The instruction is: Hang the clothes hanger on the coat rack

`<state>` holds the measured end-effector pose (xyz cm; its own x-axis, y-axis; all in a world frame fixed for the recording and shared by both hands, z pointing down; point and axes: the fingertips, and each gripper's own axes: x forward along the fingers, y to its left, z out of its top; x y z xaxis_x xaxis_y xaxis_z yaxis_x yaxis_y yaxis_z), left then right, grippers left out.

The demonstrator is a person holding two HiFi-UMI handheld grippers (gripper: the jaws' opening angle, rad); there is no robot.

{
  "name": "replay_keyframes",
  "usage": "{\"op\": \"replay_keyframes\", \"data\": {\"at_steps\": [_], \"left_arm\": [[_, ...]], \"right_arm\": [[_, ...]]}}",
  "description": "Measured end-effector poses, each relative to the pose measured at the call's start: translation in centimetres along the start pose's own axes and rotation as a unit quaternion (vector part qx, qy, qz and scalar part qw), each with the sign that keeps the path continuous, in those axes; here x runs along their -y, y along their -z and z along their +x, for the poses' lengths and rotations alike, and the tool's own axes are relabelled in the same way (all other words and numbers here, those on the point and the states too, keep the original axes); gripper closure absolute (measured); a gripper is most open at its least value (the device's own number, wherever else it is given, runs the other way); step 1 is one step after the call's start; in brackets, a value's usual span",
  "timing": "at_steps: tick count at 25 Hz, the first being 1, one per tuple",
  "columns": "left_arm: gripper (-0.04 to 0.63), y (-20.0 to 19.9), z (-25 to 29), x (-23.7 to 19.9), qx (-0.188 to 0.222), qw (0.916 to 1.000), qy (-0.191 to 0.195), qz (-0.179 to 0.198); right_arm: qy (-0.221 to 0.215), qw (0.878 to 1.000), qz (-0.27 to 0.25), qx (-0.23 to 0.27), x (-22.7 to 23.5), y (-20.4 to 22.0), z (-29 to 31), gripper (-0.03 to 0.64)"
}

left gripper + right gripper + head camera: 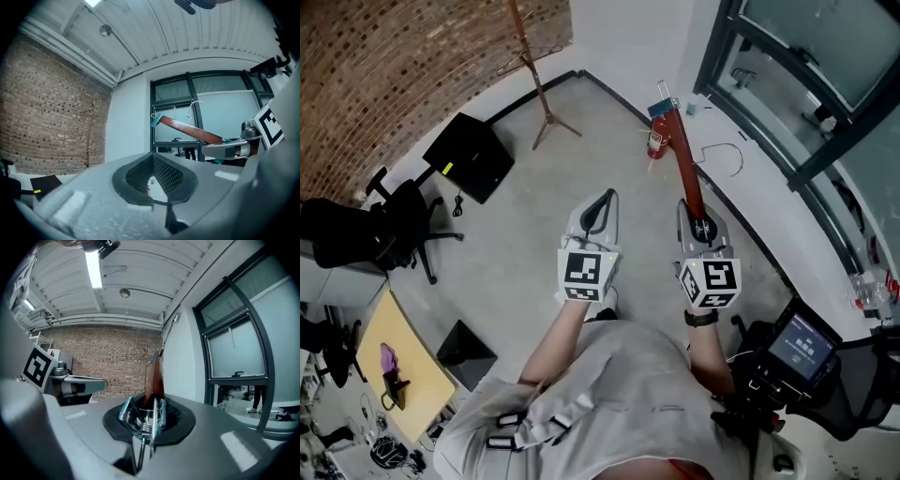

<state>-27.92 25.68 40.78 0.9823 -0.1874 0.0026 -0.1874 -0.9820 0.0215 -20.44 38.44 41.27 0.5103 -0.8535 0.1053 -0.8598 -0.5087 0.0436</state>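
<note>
**Right gripper holding the hanger; the coat rack is waiting ahead and to the left**

The right gripper (701, 223) is clamping one clip end of the wooden clothes hanger (687, 167). The bar is pointing straight out ahead of the jaws, roughly level, with its wire hook (197, 102) standing off the middle of the bar. The coat rack (532, 67) is standing well apart across the floor by the brick wall (394, 84), forward and to the left of the bar's far tip. In the right gripper view it is showing just left of the bar, nearly in line with it. The left gripper (602, 202) is hovering alongside on the rack's side, its jaws closed on nothing. The coming move is likely calling for a carry forward and left, with the hook then being turned toward a peg.
</note>
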Motion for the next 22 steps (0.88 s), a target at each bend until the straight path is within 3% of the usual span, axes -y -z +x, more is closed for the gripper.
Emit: {"op": "replay_keyframes", "data": {"at_steps": [7, 11, 15, 22], "left_arm": [[0.595, 1.5, 3.3, -5.7, -0.018, 0.9998, 0.007, -0.002], [0.595, 3.3, 5.9, -6.8, -0.037, 0.999, 0.013, -0.021], [0.595, 4.1, 6.9, -6.8, -0.045, 0.9984, 0.016, -0.029], [0.595, 4.2, 19.1, -6.9, -0.051, 0.9984, 0.002, -0.023]], "right_arm": [[-0.016, 0.998, 0.059, -0.019, -1.4, 1.4, 7.3, 0.568], [-0.013, 0.996, 0.072, -0.048, -0.7, 3.4, 10.2, 0.566], [-0.016, 0.997, 0.063, -0.039, -0.5, 3.2, 11.0, 0.566], [-0.052, 0.996, 0.072, -0.023, 8.7, 2.9, 19.9, 0.566]]}}
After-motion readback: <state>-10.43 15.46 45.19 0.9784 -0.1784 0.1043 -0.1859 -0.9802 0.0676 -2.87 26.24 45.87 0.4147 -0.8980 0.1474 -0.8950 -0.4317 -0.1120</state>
